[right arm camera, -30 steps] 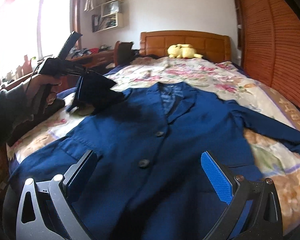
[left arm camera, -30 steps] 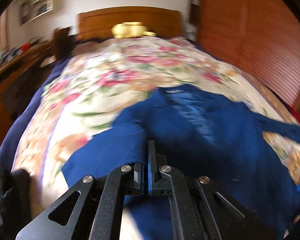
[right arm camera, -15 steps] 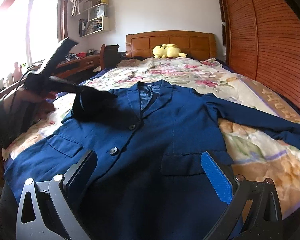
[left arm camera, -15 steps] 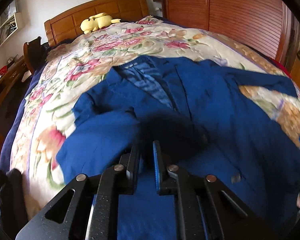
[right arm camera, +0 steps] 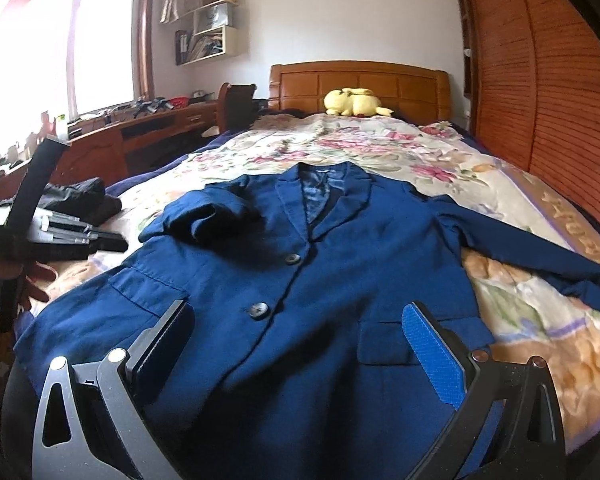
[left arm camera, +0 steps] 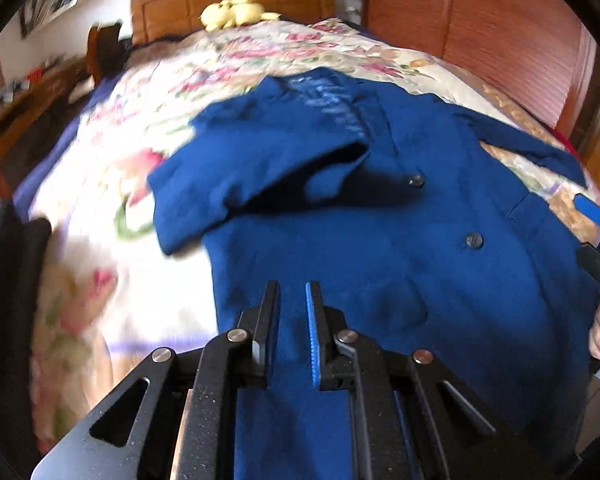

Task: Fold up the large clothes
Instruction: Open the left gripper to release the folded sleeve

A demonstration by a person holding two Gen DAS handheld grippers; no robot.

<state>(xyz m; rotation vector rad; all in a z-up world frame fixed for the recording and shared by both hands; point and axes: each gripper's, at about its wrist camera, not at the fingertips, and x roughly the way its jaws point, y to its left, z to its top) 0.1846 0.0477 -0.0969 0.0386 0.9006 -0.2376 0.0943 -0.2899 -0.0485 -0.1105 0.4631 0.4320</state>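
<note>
Blue jacket (right arm camera: pixel 340 280) lies front-up on the bed (right arm camera: pixel 380 148), collar toward the headboard (right arm camera: pixel 360 84), two buttons done up.

L tool (left arm camera: pixel 293 300): jaws a narrow gap apart, nothing between them, released. It points down at the jacket's lower front; the fabric shows past and under the tips, and whether the tips touch it can't be told. Ahead-left of it the sleeve (left arm camera: pixel 256 168) is folded across the chest, cuff end near the top button (left arm camera: pixel 416 181). This view is blurry. In the R wrist view the L tool (right arm camera: pixel 100 242) sits off the jacket's edge, over the bed, held by a hand (right arm camera: pixel 32 276).

R tool (right arm camera: pixel 300 344): jaws spread wide, released, nothing gripped. It hovers above the jacket hem; lower button (right arm camera: pixel 259 309) sits just ahead between the jaws, a pocket flap (right arm camera: pixel 384 344) near the blue pad (right arm camera: pixel 432 356). Other sleeve (right arm camera: pixel 540 248) runs out ahead-right, flat on the floral cover, not folded.

Yellow plush (right arm camera: pixel 356 103) far ahead by the headboard. Dark clothes (right arm camera: pixel 80 196) ahead-left at the bed edge.
</note>
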